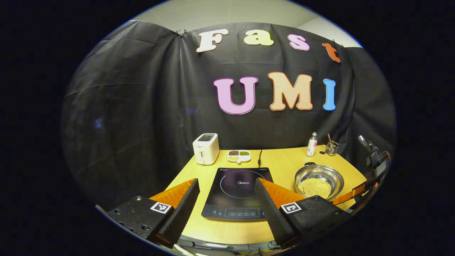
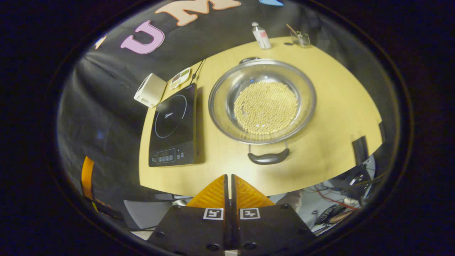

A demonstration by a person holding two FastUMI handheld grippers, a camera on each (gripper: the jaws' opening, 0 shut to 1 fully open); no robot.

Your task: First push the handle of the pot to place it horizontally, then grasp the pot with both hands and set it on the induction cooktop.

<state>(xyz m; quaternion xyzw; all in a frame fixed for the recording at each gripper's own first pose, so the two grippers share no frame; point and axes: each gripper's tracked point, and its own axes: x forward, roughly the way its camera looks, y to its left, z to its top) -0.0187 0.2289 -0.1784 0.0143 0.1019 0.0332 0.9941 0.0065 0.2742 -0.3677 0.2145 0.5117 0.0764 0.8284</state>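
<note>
Tabletop [image 1: 284, 163] of pale yellow wood fills the lower middle of the left gripper view, curved at its near edge and backed by the booth's black cloth wall [image 1: 142, 106], with a strip of light ceiling above it.

Nearest in that view, the left gripper [image 1: 227, 188] has its fingers spread wide apart with nothing between them, raised over the near edge of the table. Past the fingers lies the cooktop [image 1: 238, 192], a flat black slab with a ring on top and a control strip on its near side. Right of it, apart from it, sits the pot [image 1: 319, 179], a shallow steel bowl with a layer of pale beans [image 1: 314, 187] in the bottom. Farther back stand a white toaster [image 1: 205, 148], a small divided dish [image 1: 239, 155] and a black cord [image 1: 260, 156] running to the cooktop; at the far right are a bottle [image 1: 311, 145] and a glass [image 1: 332, 148] with sticks in it.

From the right gripper view, which looks down steeply, the right gripper [image 2: 231, 183] is closed, fingers pressed together on nothing, poised above the near table edge. Just beyond it the pot's near handle [image 2: 268, 157] shows, a dark curved grip lying flat on the table [image 2: 337, 106]; the left gripper view hides it. A second handle [image 2: 249, 60] peeks over the pot's [image 2: 220, 106] far rim. This view also takes in cables [image 2: 337, 199] below the table's near edge.
</note>
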